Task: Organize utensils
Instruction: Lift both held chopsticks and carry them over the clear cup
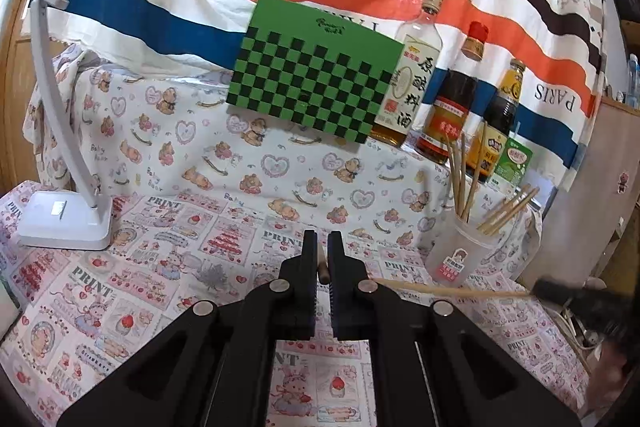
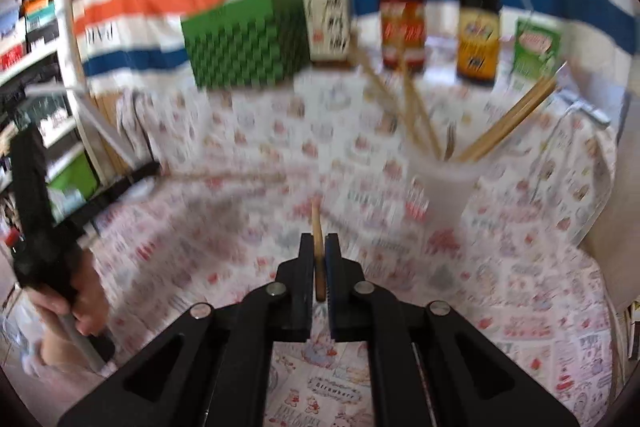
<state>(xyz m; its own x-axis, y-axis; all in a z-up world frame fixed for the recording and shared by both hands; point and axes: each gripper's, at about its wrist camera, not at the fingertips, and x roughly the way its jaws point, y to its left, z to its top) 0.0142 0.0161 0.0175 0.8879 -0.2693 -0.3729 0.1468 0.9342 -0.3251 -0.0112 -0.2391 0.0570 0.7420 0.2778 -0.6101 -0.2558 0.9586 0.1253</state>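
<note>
Right wrist view: a chopstick (image 2: 318,251) is clamped between the closed right gripper (image 2: 319,247) jaws, tip protruding forward. Left gripper (image 1: 322,247) is likewise shut on a second chopstick (image 1: 322,265).

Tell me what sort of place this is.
Probably a table in a home, set up as a makeshift kitchen corner: condiment bottles stand along the back, a plastic cup holds chopsticks, and a desk lamp sits on the printed tablecloth.
</note>
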